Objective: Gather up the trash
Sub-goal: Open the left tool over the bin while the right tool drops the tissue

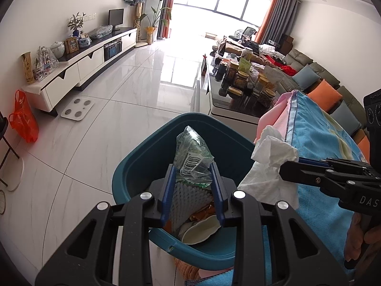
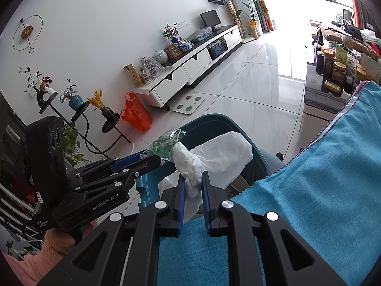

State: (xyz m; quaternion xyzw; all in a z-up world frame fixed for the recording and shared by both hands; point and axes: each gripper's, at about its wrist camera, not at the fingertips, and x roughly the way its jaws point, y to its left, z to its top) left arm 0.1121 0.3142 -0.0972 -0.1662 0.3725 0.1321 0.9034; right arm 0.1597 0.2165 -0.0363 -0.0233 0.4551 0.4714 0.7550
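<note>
My left gripper is shut on a crumpled clear-and-green plastic wrapper with a barcode, which it holds above the open teal bin. My right gripper comes in from the right edge of the left wrist view, shut on a wad of white tissue paper beside the bin's right rim. In the right wrist view the right gripper pinches the tissue over the bin. The left gripper holds the wrapper just to its left, touching the tissue.
Foam netting and a paper bowl lie inside the bin. A blue towel drapes at the right. Beyond stand a coffee table with jars, a white TV cabinet, a bathroom scale and an orange bag.
</note>
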